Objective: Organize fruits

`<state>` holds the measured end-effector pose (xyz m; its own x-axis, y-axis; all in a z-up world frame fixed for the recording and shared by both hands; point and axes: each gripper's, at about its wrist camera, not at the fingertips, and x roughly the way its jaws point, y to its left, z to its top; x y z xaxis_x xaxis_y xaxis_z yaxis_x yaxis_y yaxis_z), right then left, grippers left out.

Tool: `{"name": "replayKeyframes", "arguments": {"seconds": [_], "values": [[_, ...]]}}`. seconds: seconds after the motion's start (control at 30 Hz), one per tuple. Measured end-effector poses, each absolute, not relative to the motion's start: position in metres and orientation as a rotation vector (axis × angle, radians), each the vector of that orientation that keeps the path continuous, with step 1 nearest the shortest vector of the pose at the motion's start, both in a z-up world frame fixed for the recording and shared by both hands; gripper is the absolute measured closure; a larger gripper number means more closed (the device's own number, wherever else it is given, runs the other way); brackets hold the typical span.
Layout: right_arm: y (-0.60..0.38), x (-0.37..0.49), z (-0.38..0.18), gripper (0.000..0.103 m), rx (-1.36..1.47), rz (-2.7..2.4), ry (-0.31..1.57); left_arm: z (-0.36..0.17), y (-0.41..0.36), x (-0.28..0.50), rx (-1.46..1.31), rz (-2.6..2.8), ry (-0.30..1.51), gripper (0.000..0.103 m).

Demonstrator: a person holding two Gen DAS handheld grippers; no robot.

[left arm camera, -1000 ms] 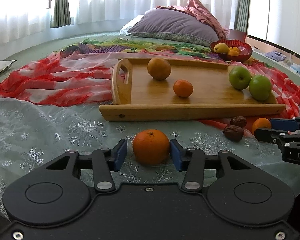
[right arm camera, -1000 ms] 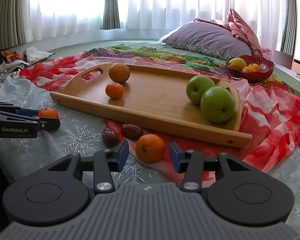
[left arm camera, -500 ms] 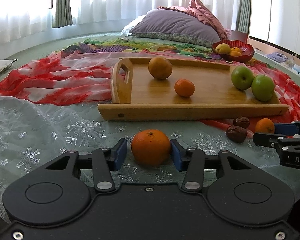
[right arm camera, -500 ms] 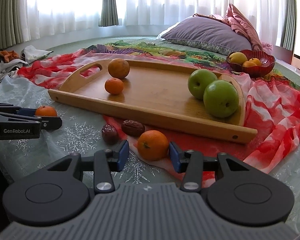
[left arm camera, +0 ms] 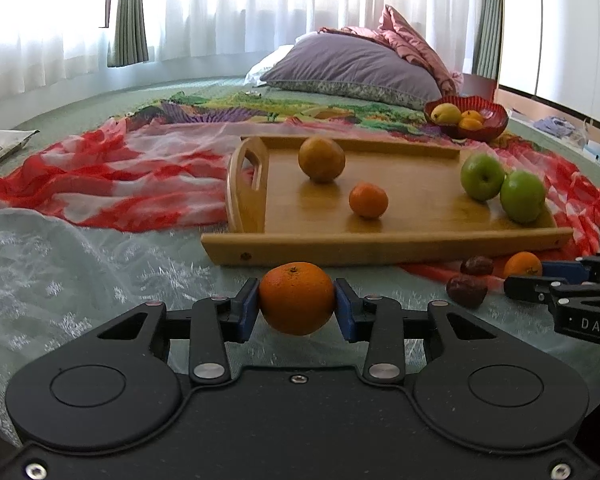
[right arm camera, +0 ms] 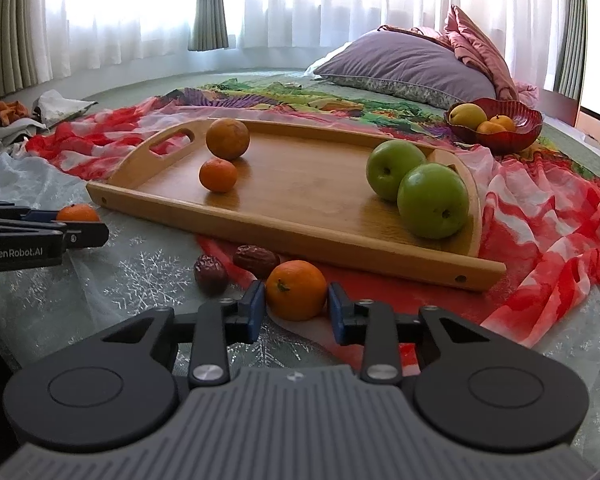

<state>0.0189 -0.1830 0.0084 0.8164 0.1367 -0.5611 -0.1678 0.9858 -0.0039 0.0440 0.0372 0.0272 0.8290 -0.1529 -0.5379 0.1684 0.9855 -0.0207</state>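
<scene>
My left gripper (left arm camera: 296, 307) is shut on an orange (left arm camera: 296, 303) and holds it just above the cloth in front of the wooden tray (left arm camera: 380, 246). My right gripper (right arm camera: 296, 308) has its blue pads against a second orange (right arm camera: 296, 290) that rests on the cloth by the tray's near edge (right arm camera: 340, 240). The tray holds a large orange (right arm camera: 227, 138), a small orange (right arm camera: 218, 175) and two green apples (right arm camera: 432, 200). Two brown dates (right arm camera: 256, 260) lie just left of the right gripper's orange.
A red bowl (right arm camera: 518, 136) with yellow and orange fruit stands behind the tray on the right. A purple pillow (right arm camera: 408, 68) lies at the back. Red-white scarf (left arm camera: 112, 184) spreads left of the tray. Crumpled things lie at the far left (right arm camera: 16, 120).
Both grippers closed in on their oranges. The left one has lifted its orange slightly off the cloth; the right orange still rests on the cloth.
</scene>
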Motion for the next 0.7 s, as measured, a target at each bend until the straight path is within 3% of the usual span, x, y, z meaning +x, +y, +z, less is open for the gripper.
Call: {"name": "replayKeyframes", "arguments": {"seconds": [0.4, 0.47, 0.7], "values": [[-0.188, 0.027, 0.037, 0.065, -0.029, 0.145, 0.511, 0.055, 0.036, 0.063, 0.012, -0.177, 0.516, 0.066], [-0.189, 0.03, 0.043, 0.071, -0.028, 0.136, 0.496, 0.057, 0.035, 0.067, 0.005, -0.177, 0.512, 0.066], [-0.192, 0.04, 0.053, 0.072, -0.033, 0.112, 0.49, 0.058, 0.032, 0.076, -0.005, -0.186, 0.518, 0.066]]}}
